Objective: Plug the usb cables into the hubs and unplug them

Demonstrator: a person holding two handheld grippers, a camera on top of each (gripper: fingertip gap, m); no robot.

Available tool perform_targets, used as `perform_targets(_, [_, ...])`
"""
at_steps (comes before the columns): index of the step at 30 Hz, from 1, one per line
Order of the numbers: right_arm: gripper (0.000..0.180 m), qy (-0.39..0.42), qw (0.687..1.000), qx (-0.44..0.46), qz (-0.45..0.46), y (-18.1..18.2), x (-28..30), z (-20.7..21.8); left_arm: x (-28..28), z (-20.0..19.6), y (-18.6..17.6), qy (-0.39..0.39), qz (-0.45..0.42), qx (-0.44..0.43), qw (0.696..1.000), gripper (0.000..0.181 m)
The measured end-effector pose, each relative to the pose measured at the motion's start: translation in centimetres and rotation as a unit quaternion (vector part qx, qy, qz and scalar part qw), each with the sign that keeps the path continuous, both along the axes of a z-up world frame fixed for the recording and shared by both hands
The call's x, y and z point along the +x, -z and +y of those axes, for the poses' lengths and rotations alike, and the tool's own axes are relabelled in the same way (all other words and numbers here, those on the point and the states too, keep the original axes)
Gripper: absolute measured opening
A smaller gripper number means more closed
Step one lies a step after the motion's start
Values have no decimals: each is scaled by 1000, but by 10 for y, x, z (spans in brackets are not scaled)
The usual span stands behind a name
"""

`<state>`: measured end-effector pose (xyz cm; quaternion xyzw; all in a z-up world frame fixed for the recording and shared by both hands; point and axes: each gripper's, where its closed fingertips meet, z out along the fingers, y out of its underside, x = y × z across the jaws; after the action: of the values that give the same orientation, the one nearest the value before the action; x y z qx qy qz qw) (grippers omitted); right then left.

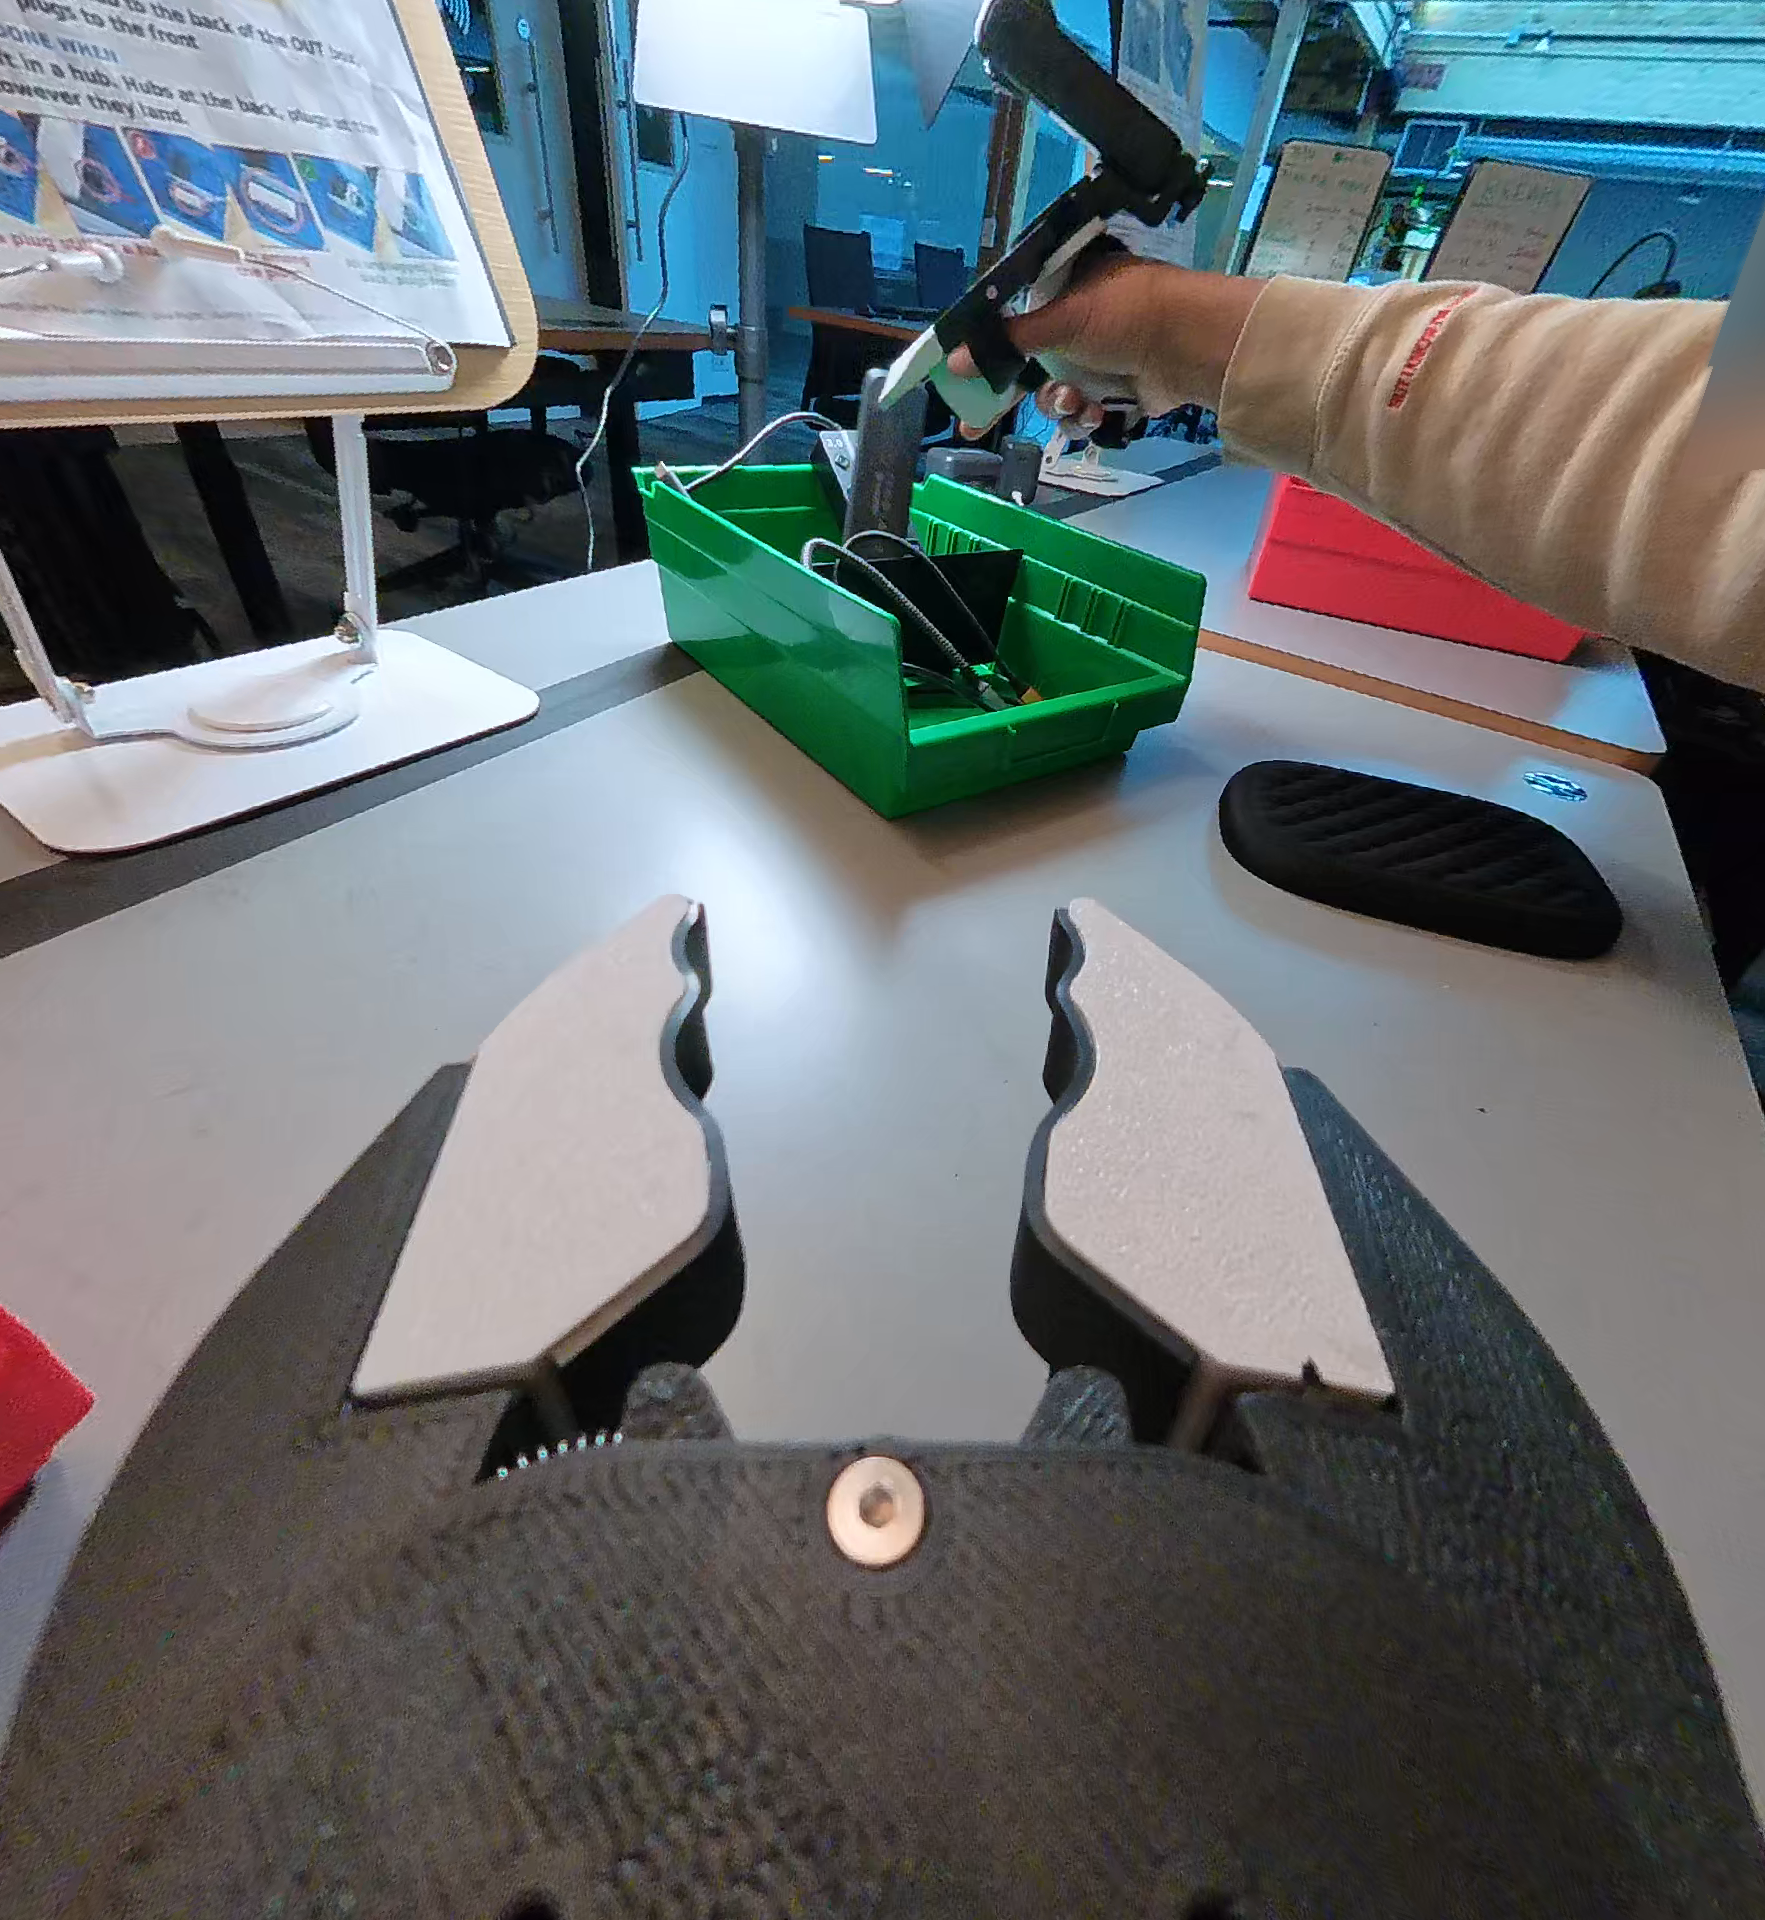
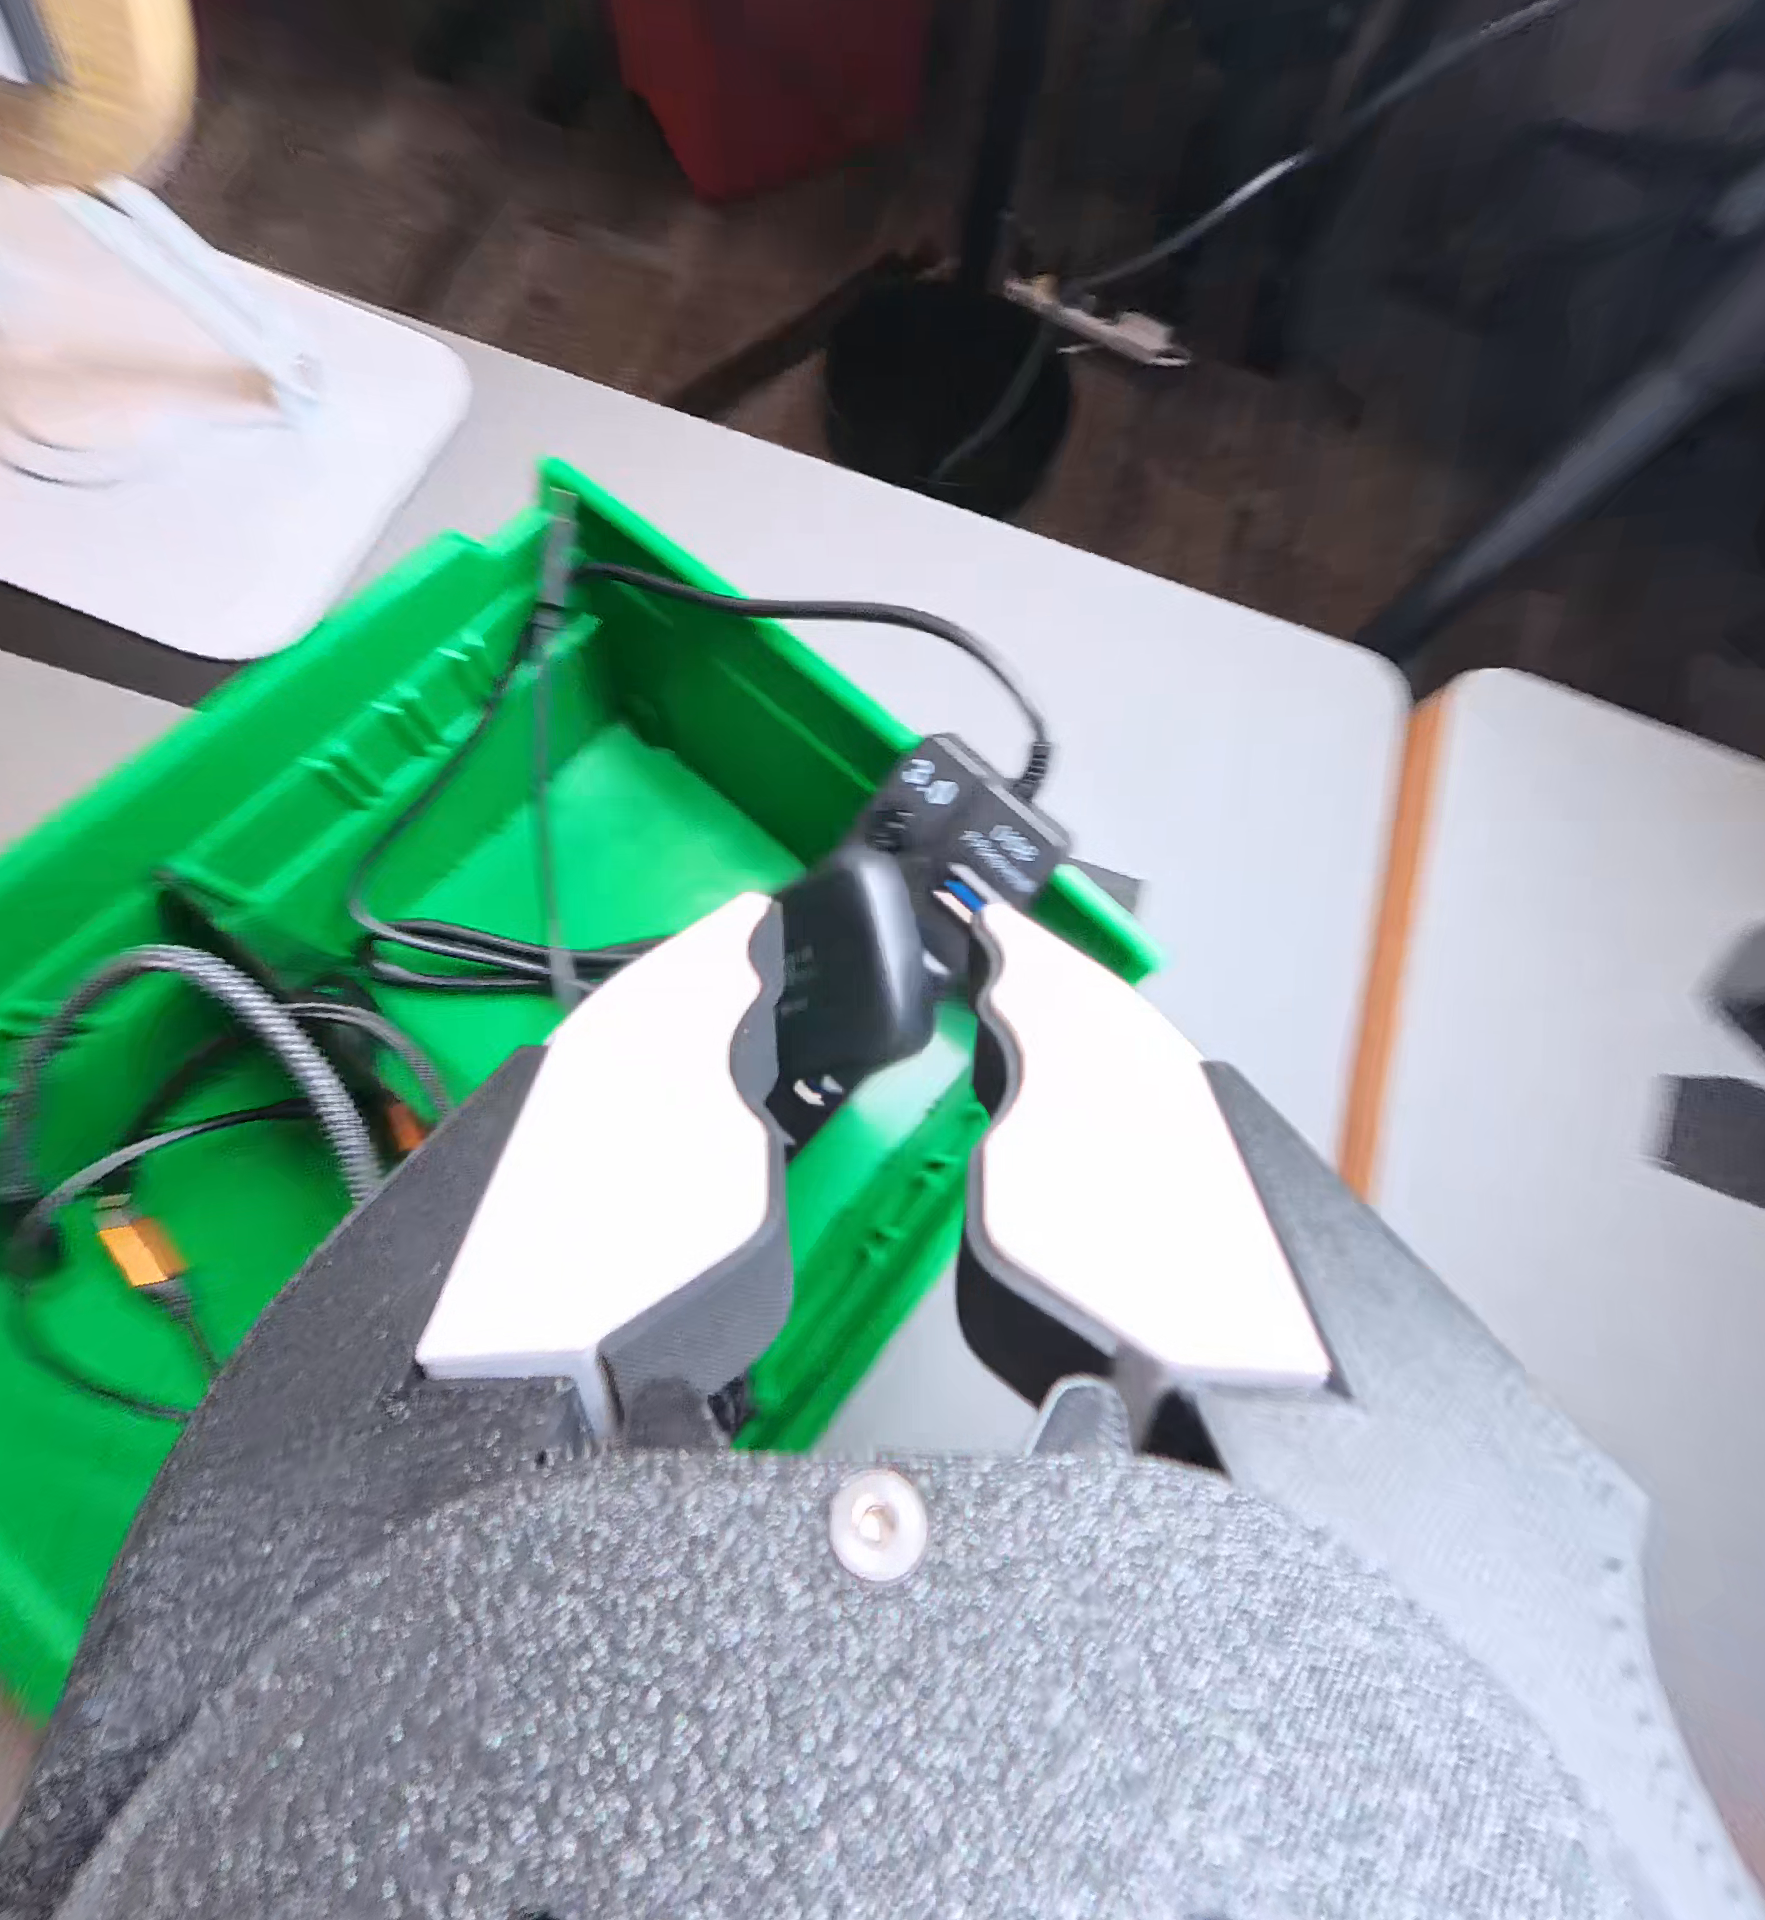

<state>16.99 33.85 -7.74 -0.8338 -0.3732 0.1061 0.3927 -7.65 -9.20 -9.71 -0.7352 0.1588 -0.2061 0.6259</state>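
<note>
Cables [image 2: 234, 1039] show in right wrist view; hub [image 2: 847, 987] seemingly unclamped.

Grey tables [image 1: 857, 831]; dark floor [image 2: 545, 208]; whiteboards [image 1: 1325, 208] beyond; bluish light.

left wrist view: sharp, even cool indoor light, soft sheen on the desk [image 1: 857, 831], faint shadows | fisheye bending at the edges | right wrist view: heavy motion blur, brighter, washed-out whites on the tongs [image 2: 873, 925], background smeared
</note>
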Motion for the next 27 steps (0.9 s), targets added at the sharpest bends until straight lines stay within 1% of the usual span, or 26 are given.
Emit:
perform_targets(1, [40, 9, 999, 24, -24, -3, 7, 5, -1, 0, 0, -2, 0, -1, 1000, 63])
perform_targets(3, [45, 19, 998, 50, -30, -14, 15, 9, -2, 1, 1, -8, 2, -1, 1000, 63])
perform_targets(7, [45, 2, 996, 76, 41, -49, 13, -6, -6, 2, 0, -17, 4, 0, 1000, 64])
perform_targets(10, [47, -47, 991, 95, 77, -67, 0, -39, -10, 3, 0, -25, 6, -1, 1000, 65])
perform_targets(13, [48, -112, 985, 108, 79, -66, -17, -89, -22, 3, -3, -38, 20, 0, 999, 67])
perform_targets(15, [45, -165, 979, 98, 70, -52, -30, -130, -42, 2, -8, -57, 41, -4, 998, 69])
perform_targets(17, [44, -214, 972, 89, 35, -30, -37, -168, -70, -1, -7, -82, 74, -25, 994, 70])
perform_targets(19, [44, -270, 960, 61, -28, 4, -39, -205, -105, -7, 3, -107, 120, -66, 985, 70])
perform_targets(21, [45, -328, 938, 35, -107, 41, -36, -237, -140, -14, 21, -124, 168, -120, 971, 69])
perform_targets(24, [47, -363, 905, 52, -217, 82, -34, -254, -174, -26, 54, -110, 225, -211, 945, 69])
perform_targets(27, [48, -356, 882, 83, -296, 101, -37, -240, -204, -30, 83, -96, 319, -278, 901, 71])
